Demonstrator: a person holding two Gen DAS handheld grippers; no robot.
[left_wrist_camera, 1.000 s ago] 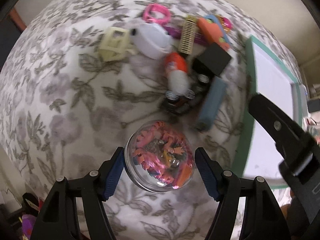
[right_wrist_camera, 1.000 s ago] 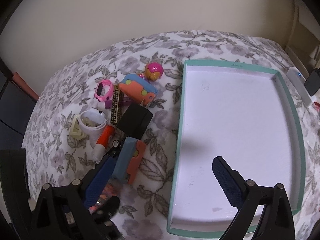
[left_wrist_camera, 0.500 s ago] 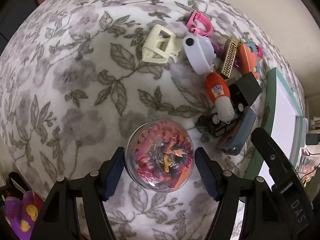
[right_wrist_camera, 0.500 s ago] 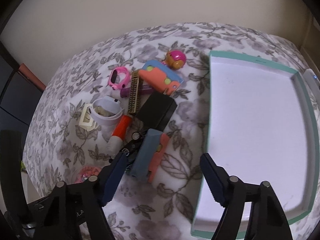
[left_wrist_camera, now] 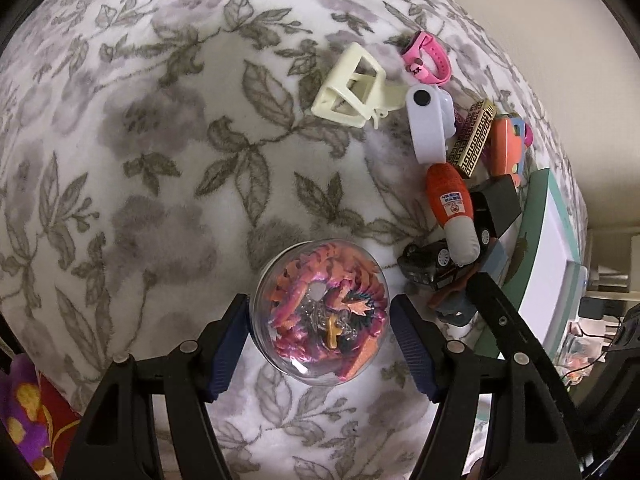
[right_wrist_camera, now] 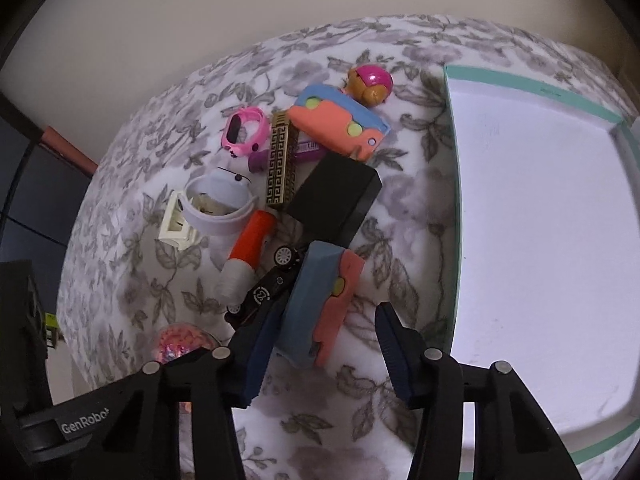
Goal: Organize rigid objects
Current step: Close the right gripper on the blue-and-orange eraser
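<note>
Beside the tray (right_wrist_camera: 454, 200), the left gripper (left_wrist_camera: 320, 322) clasps a clear ball (left_wrist_camera: 322, 314) while the right gripper's (right_wrist_camera: 324, 346) unclenched jaws are closing around a blue-orange block (right_wrist_camera: 320, 304).

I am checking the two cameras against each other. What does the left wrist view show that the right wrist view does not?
Only the left wrist view: the left gripper holding the clear ball, with its coiled pink and orange toy visible.

Only the right wrist view: the right gripper, jaws closing around the blue and orange block, not yet gripping; also the pink helmet figure, the purple tube and the tray's white floor.

Both: the pink watch, the cream plastic frame, the orange and white bottle, the black toy car, the black box.
</note>
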